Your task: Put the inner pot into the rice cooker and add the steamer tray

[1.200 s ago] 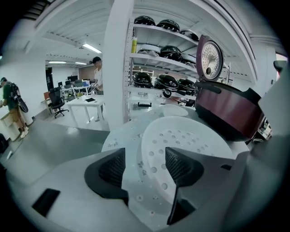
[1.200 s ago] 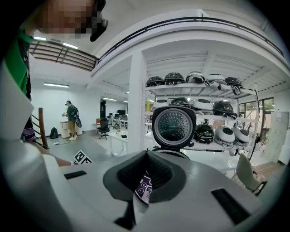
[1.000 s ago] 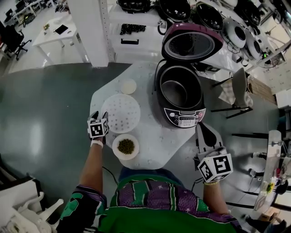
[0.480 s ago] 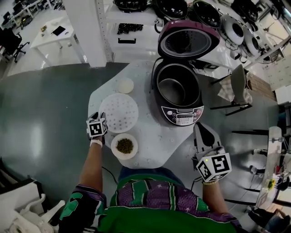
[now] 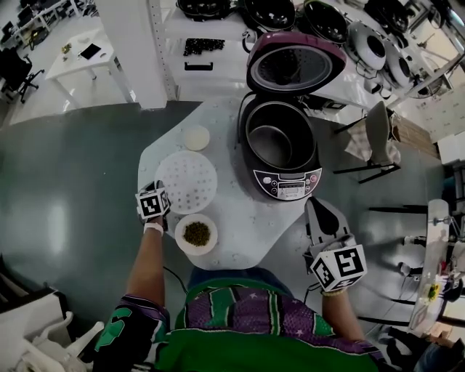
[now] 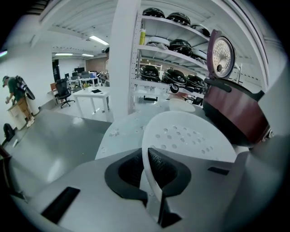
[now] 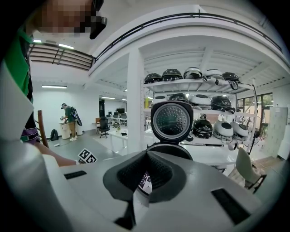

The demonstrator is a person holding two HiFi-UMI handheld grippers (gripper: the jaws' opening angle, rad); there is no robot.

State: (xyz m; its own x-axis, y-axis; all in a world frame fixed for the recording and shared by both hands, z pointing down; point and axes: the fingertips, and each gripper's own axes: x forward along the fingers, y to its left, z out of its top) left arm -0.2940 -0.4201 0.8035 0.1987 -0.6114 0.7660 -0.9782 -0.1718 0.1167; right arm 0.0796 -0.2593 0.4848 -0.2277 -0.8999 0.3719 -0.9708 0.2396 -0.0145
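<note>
The rice cooker [image 5: 285, 176] stands open on the white table [image 5: 240, 218], lid [image 5: 294, 62] raised, with the dark inner pot [image 5: 276, 142] inside it. The white perforated steamer tray [image 5: 187, 180] lies flat to its left. My left gripper [image 5: 155, 187] is at the tray's near left edge. In the left gripper view the tray [image 6: 190, 136] has its rim between the closing jaws of the left gripper [image 6: 147, 156], and the pads press on it. My right gripper [image 5: 325, 218] hovers off the table's right corner, shut and empty, pointing at the cooker [image 7: 165, 152].
A bowl of green beans [image 5: 196, 234] sits near the table's front edge, right of my left hand. A small white dish [image 5: 196, 137] lies behind the tray. Shelves of other cookers [image 5: 320, 22] stand beyond. A chair [image 5: 374, 142] is at the right.
The head view has drifted a little, so everything sits slightly higher and further left. Both grippers keep their places; the left stays at the tray's edge.
</note>
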